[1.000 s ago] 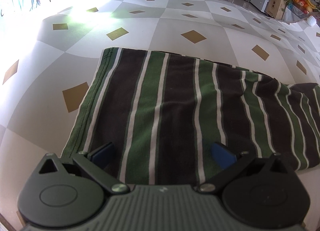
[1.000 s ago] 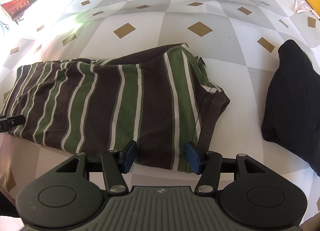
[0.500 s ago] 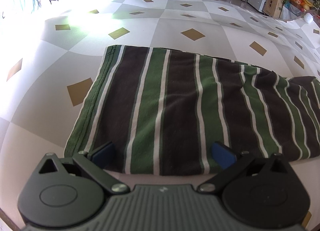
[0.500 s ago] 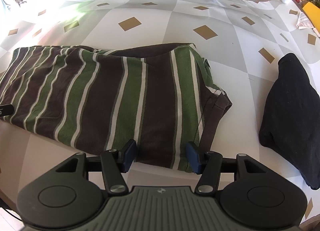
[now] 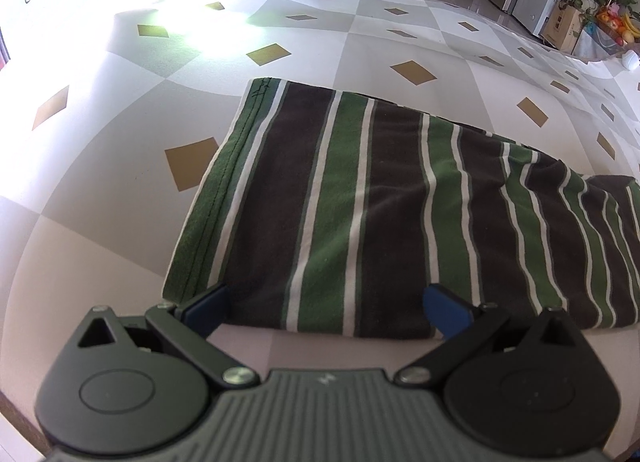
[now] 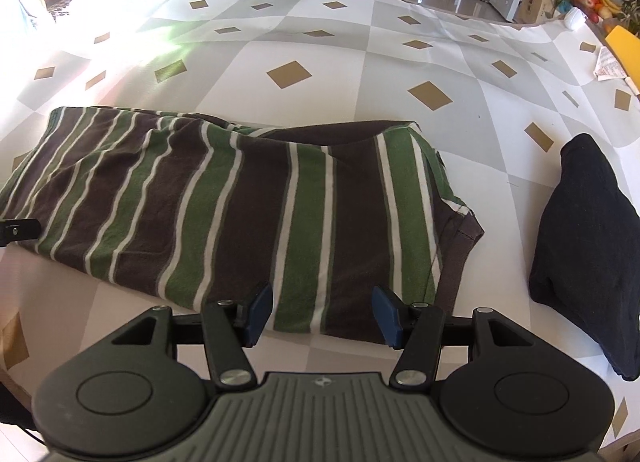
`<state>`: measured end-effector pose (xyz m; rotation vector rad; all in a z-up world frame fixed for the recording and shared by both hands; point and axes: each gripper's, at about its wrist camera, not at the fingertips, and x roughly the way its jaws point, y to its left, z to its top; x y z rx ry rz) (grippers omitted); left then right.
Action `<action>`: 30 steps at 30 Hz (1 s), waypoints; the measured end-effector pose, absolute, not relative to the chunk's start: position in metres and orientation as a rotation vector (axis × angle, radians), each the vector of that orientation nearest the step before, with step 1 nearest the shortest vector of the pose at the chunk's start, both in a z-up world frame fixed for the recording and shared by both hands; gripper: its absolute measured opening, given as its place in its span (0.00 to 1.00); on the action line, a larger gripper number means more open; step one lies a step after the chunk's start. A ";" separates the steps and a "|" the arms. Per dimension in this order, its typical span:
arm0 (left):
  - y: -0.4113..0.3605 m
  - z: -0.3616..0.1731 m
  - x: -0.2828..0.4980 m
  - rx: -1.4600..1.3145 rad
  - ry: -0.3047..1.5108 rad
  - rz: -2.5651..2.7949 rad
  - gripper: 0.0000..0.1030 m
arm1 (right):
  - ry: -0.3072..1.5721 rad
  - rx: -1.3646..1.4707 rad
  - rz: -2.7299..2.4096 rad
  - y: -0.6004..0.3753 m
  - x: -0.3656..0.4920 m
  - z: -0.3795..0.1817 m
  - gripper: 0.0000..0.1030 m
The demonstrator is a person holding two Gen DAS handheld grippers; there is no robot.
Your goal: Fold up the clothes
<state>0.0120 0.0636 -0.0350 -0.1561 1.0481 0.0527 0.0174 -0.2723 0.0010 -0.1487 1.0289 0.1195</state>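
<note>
One striped shirt (image 6: 256, 205), one black garment (image 6: 588, 246)

Table (image 6: 352, 73), grey-white check cloth with tan diamonds: striped shirt (image 6: 248, 213) near centre; black garment (image 6: 592, 246) right; papers (image 6: 610, 65) far right.

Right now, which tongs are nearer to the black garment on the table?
Right. The right tongs hang open over the striped shirt's near edge, with the black garment just beside them. The left tongs are at the shirt's far end.
</note>
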 end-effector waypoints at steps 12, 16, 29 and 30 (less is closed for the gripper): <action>0.079 -0.028 0.022 -0.218 1.080 0.072 1.00 | 0.985 -0.204 0.361 -0.191 0.004 -0.001 0.52; 0.080 -0.030 0.027 -0.220 1.109 0.071 1.00 | 0.995 -0.241 0.384 -0.169 0.008 -0.009 0.52; 0.067 -0.034 0.044 -0.083 1.203 0.050 1.00 | 1.012 -0.214 0.331 -0.155 0.026 -0.028 0.52; 0.065 -0.034 0.043 -0.069 1.203 0.043 1.00 | 1.005 -0.230 0.334 -0.155 0.025 -0.030 0.53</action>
